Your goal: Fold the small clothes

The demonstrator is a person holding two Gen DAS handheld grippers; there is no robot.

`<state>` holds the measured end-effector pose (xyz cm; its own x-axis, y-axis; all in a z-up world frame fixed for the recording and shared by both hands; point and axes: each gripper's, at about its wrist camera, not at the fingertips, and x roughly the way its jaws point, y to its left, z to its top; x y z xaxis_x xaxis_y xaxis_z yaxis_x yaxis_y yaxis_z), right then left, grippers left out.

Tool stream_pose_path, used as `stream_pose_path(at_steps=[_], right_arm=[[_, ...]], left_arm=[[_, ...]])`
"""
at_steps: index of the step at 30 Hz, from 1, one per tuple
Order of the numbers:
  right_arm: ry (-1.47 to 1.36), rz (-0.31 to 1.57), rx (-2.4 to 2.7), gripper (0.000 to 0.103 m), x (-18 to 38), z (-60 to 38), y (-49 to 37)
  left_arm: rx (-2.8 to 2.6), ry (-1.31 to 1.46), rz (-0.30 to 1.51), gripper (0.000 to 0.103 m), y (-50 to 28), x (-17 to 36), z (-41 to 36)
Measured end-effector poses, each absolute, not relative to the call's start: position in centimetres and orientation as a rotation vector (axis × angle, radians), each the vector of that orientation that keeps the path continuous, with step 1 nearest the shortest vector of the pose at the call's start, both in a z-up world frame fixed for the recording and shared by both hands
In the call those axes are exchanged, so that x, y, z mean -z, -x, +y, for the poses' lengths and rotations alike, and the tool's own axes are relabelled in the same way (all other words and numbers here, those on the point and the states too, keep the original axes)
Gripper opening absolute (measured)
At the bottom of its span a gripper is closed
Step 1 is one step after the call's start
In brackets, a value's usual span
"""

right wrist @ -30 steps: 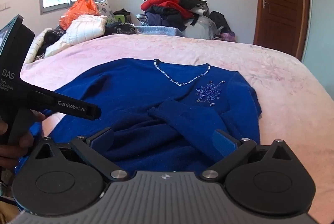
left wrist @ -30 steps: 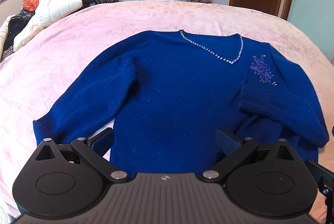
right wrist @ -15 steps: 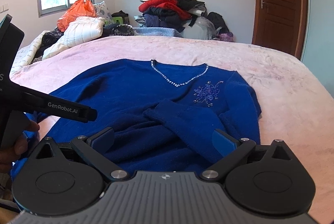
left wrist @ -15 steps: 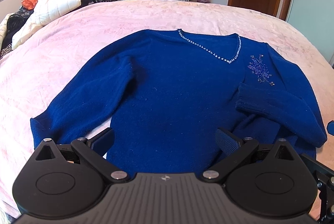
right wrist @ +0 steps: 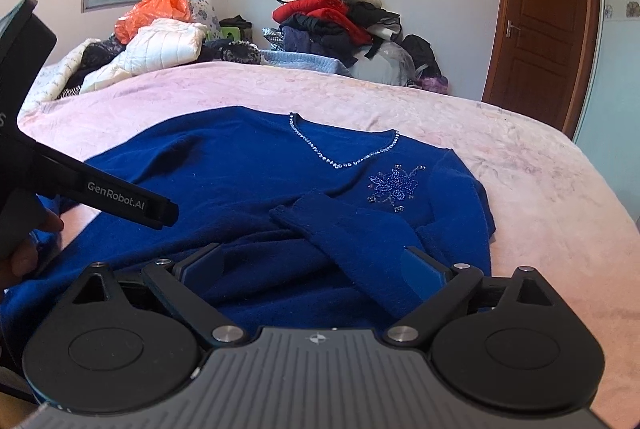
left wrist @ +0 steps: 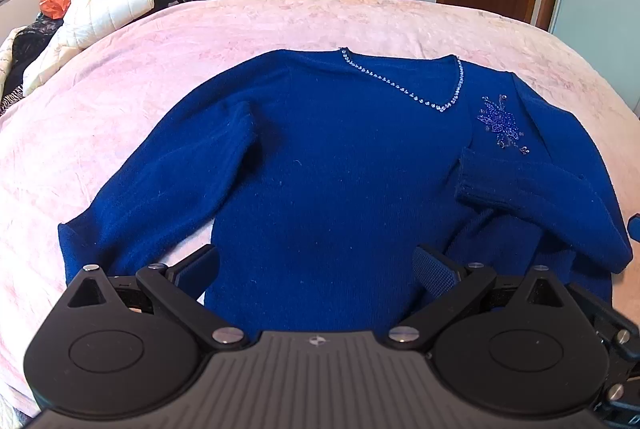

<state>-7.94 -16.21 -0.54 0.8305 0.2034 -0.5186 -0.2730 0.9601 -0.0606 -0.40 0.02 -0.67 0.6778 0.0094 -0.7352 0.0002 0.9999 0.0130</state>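
Soft cloth on a plush bed, hard matt plastic tools

The blue knitted sweater [left wrist: 340, 169] looks fuzzy, its neckline trimmed with shiny beads [left wrist: 404, 91]; the pink bedspread [left wrist: 120, 89] is velvety; the far brown wooden door [right wrist: 548, 29] is glossy.

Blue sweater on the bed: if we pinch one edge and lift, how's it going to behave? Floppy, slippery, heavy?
Likely floppy: the blue sweater lies limp, and its folded sleeve drapes over the body in soft creases. Probably not slippery: the knit looks fuzzy and should catch on the pink blanket. Probably light, though the unfolded sleeve would trail when lifted.
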Motion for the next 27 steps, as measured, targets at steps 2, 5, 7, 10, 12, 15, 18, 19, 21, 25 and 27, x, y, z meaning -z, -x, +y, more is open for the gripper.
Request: stream_pose_path(at_steps=[2,5,7,10,12,15,18,19,21,25,27], right_arm=[[0.154,0.537,-0.261,0.093,0.7,-16.0,8.0],[0.150,0.548,-0.289,0.092,0.7,-15.9,8.1],[0.155,0.546,-0.288,0.092,0.8,-15.8,8.2],[0.154,0.541,-0.280,0.093,0.8,-15.9,8.2],[0.155,0.538,-0.275,0.094,0.7,-15.9,8.2],[0.158,0.538,-0.274,0.094,0.8,-16.0,8.2],[0.156,0.539,-0.275,0.094,0.8,-15.9,8.3],[0.156,0.539,-0.277,0.094,0.8,-15.9,8.3],[0.158,0.539,-0.283,0.093,0.8,-15.9,8.3],[0.167,0.528,-0.298,0.090,0.8,-15.8,8.0],[0.187,0.508,-0.293,0.088,0.8,-15.9,7.2]], left_arm=[[-0.004,-0.012,0.827,0.103,0.4,0.7,0.1],[-0.005,-0.021,0.827,0.103,0.4,0.8,0.0],[-0.003,-0.026,0.828,0.103,0.4,0.9,-0.2],[0.000,-0.030,0.830,0.103,0.4,1.0,-0.3],[0.000,-0.032,0.829,0.103,0.4,1.0,-0.3],[0.000,-0.034,0.830,0.103,0.4,1.0,-0.3],[-0.007,-0.039,0.828,0.103,0.4,1.0,-0.3],[-0.009,-0.039,0.827,0.103,0.4,1.0,-0.4],[-0.017,-0.043,0.826,0.103,0.4,1.1,-0.4],[-0.017,-0.044,0.830,0.103,0.4,1.2,-0.4],[-0.016,-0.047,0.833,0.103,0.4,1.2,-0.5]])
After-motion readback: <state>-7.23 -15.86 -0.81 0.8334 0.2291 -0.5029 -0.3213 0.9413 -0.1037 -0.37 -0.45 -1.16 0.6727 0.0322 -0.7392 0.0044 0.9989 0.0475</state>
